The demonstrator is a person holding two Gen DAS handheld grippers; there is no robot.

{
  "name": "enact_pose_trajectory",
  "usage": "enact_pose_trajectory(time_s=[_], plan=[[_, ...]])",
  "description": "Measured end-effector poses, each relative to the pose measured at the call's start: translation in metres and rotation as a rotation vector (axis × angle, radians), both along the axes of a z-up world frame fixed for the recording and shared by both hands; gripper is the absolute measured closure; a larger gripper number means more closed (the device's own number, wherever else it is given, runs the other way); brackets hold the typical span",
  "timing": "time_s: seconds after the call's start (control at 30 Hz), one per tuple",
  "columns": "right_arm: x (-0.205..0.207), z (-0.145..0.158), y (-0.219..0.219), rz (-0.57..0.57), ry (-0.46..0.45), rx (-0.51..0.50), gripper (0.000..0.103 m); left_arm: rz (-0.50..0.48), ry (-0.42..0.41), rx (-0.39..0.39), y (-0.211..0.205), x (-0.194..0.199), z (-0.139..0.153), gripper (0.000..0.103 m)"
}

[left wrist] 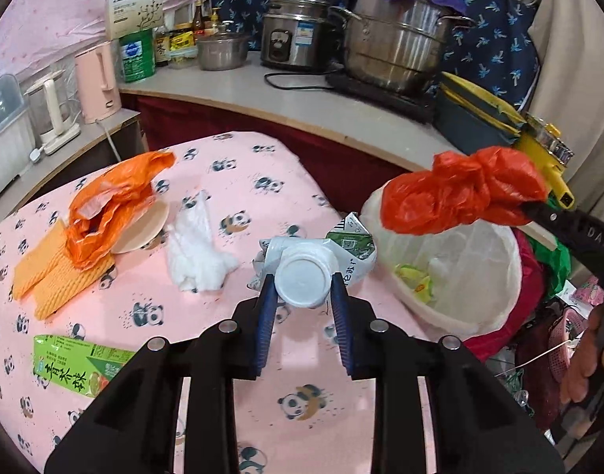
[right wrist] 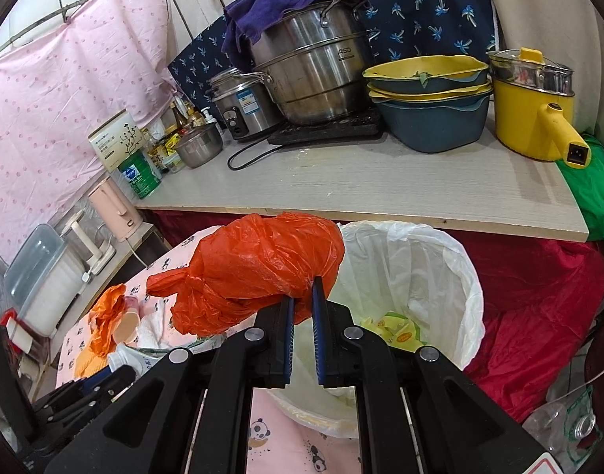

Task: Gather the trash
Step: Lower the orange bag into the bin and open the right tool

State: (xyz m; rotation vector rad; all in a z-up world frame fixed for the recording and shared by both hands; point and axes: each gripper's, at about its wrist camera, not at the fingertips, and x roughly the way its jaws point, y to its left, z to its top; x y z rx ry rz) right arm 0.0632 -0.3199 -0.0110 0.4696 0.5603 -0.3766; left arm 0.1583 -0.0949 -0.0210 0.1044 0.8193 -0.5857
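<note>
The lined trash bin (right wrist: 432,272) stands at the right edge of the panda-print table (left wrist: 231,181), a few yellow wrappers already inside. The right gripper (right wrist: 303,300) pinches a crumpled red plastic bag (right wrist: 258,268) just left of the bin's rim; carry it fully over the opening before releasing, since the bag bulges toward the table. The left gripper (left wrist: 302,288) clamps a white bottle (left wrist: 302,276) near the bin, next in line

left hand-held gripper (left wrist: 302,282): fingers part-spread, clamped | right hand-held gripper (right wrist: 302,296): fingers nearly together, clamped
</note>
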Motion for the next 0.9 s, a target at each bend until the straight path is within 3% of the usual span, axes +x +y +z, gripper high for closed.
enact_pose_trajectory(time_s=[0.43,0.9], plan=[[-0.024,0.0,-0.036,-0.101,-0.007,0.0,0.095,-0.144,-0.03,-0.024,-0.071,-0.014,0.017,0.076],[-0.048,-0.003,-0.067,-0.197,0.003,0.001,0.095,-0.251,0.024,-0.009,-0.132,-0.023,0.002,0.076]])
